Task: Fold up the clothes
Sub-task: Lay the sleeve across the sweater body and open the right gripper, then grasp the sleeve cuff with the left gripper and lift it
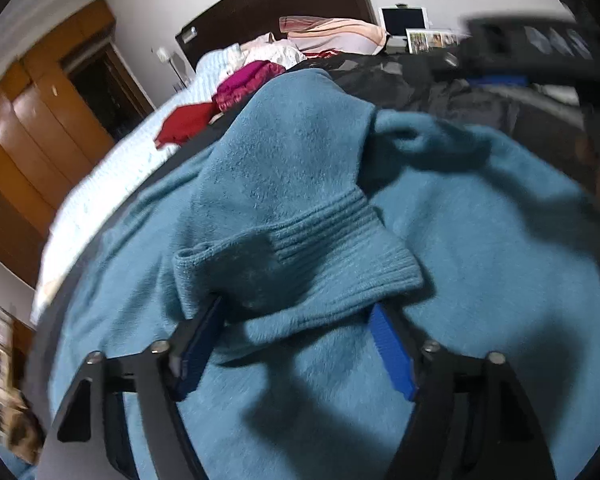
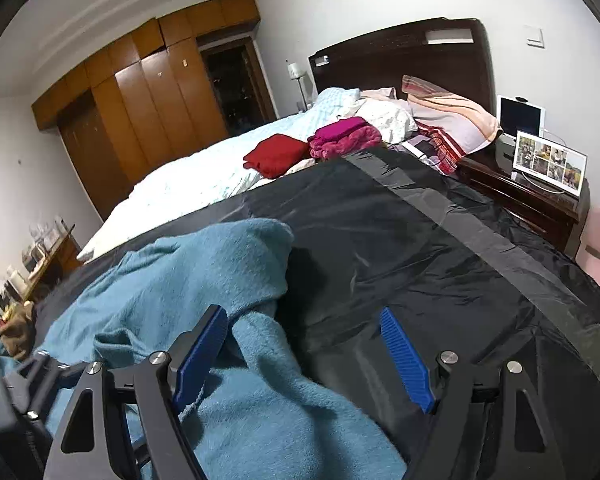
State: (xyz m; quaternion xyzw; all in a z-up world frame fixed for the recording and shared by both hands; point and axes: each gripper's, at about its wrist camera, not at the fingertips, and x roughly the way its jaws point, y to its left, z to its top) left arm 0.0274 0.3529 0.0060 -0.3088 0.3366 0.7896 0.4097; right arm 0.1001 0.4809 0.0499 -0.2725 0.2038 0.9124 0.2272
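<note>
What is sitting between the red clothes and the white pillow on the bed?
A pile of pink clothes lies between the red clothes and the white pillow, clearest in the right wrist view.

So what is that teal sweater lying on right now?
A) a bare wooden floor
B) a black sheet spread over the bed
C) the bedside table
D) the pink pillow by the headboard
B: in the right wrist view the teal sweater lies crumpled on the black sheet, which covers the near part of the bed.
</note>
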